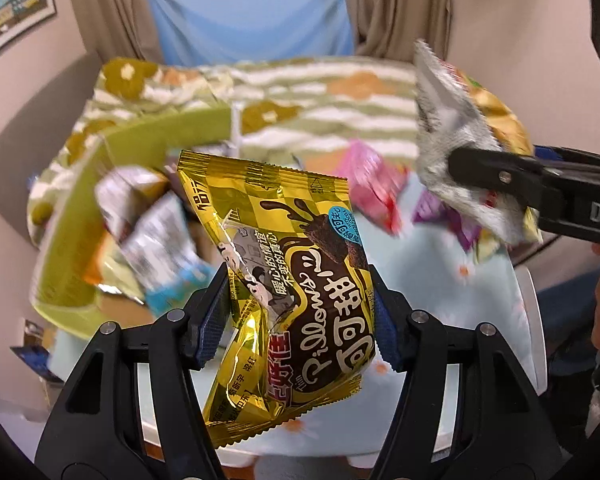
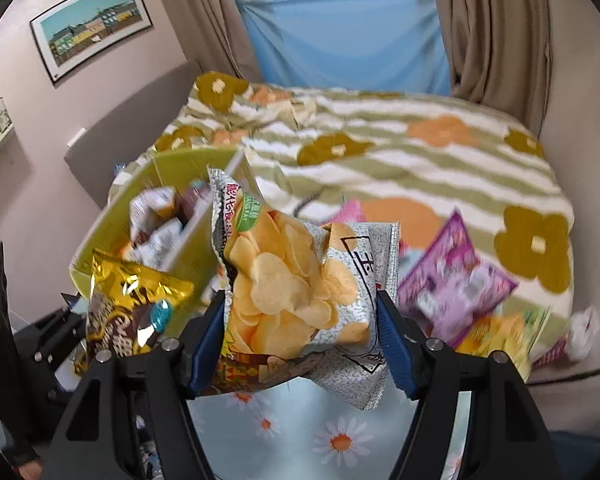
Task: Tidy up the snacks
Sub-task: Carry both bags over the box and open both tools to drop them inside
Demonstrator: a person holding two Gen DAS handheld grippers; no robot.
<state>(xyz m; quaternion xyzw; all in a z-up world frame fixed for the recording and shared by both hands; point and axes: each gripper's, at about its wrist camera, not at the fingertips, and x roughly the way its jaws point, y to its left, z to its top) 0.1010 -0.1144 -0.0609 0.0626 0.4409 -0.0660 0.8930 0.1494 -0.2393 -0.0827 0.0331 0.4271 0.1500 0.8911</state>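
The left gripper (image 1: 300,312) is clamped on a gold chocolate packet (image 1: 288,280), long axis running up between the pads, lifted above the daisy-print table (image 1: 440,280); its face reads "Pillows" among Chinese characters. The right gripper (image 2: 300,332) pinches a grey bag of crisps (image 2: 296,288), also upright, with Chinese print. The green box (image 2: 180,168) already holding packets sits ahead and to the left of both, closer to the left hand. Pink (image 1: 372,184) and purple packets (image 2: 452,280) lie beyond on the right
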